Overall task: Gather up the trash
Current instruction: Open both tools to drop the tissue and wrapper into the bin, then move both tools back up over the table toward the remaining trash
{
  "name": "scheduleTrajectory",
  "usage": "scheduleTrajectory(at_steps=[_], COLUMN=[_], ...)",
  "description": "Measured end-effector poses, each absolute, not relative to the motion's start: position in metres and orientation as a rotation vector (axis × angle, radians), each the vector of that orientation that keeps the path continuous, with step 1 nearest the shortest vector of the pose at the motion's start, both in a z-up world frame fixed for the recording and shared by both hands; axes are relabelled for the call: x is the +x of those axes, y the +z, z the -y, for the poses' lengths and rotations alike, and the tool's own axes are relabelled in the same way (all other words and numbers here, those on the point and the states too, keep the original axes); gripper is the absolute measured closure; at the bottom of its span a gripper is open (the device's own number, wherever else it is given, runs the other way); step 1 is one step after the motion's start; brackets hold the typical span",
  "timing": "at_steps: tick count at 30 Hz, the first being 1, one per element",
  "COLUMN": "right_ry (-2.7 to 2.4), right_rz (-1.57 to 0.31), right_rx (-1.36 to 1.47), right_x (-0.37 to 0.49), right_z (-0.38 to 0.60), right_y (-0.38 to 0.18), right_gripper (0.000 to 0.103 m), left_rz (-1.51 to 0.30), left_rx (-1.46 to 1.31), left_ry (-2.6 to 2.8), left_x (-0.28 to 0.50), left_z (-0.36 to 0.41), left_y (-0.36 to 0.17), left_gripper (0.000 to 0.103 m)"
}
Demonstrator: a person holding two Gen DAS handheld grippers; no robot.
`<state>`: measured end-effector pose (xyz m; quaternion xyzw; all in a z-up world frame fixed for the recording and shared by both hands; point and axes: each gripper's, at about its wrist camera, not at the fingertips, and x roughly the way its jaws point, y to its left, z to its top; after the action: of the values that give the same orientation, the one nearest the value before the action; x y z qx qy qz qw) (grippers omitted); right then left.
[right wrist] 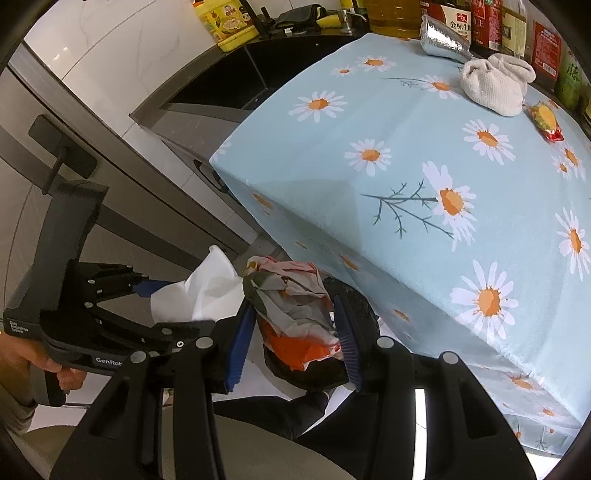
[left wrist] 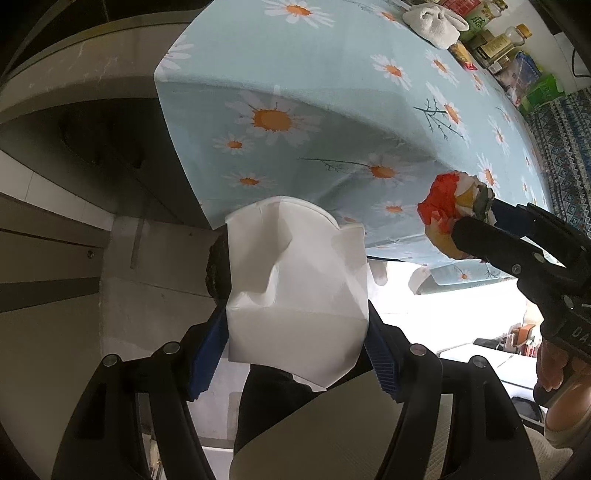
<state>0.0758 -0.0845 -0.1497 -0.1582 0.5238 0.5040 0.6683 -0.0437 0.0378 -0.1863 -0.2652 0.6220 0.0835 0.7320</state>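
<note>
My left gripper (left wrist: 295, 328) is shut on a crumpled piece of white paper (left wrist: 295, 273), pinched between its blue pads (left wrist: 208, 354), just off the table's front edge. To its right, my right gripper (left wrist: 476, 218) is shut on a crumpled red, orange and white wrapper (left wrist: 441, 206). In the right wrist view the wrapper (right wrist: 291, 299) sits squeezed in my right gripper (right wrist: 293, 321), with the left gripper (right wrist: 177, 306) and its white paper (right wrist: 207, 288) close beside it on the left. A red and yellow snack wrapper (right wrist: 546, 121) lies on the table (right wrist: 369, 122) at the far right.
The table wears a light blue daisy cloth. A white rag (right wrist: 495, 86), a silver foil bag (right wrist: 443, 38) and a row of bottles (right wrist: 498, 26) stand at its back. A dark rounded object (right wrist: 317, 369) lies below the wrapper. Grey cabinets (right wrist: 122, 192) and a sink counter are left.
</note>
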Motion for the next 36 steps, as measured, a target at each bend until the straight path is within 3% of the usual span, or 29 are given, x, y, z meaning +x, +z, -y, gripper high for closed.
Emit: scheduleTrajectory(at_steps=[3,6,36], right_ry=[1.143,1.143,1.075], right_rz=[-1.200,-1.225,-1.164], right_rx=[-0.323,-0.288,-0.233], right_x=[0.079,0.084,0.106], right_z=[0.084,0.085,0.107], right_y=[-0.149,-0.150,-0.131], right_gripper=[0.051,0.047,0.047], left_rz=[-1.391,-1.406,-1.347], left_rx=[-0.588,-0.587,-0.551], left_ry=[0.179,0.196,0.193], left_x=[-0.042,-0.041,-0.019], left_z=[-0.037,-0.037,-0.047], left_y=[-0.189,-0.193,-0.165], left_gripper=[0.034,0.021,0.021])
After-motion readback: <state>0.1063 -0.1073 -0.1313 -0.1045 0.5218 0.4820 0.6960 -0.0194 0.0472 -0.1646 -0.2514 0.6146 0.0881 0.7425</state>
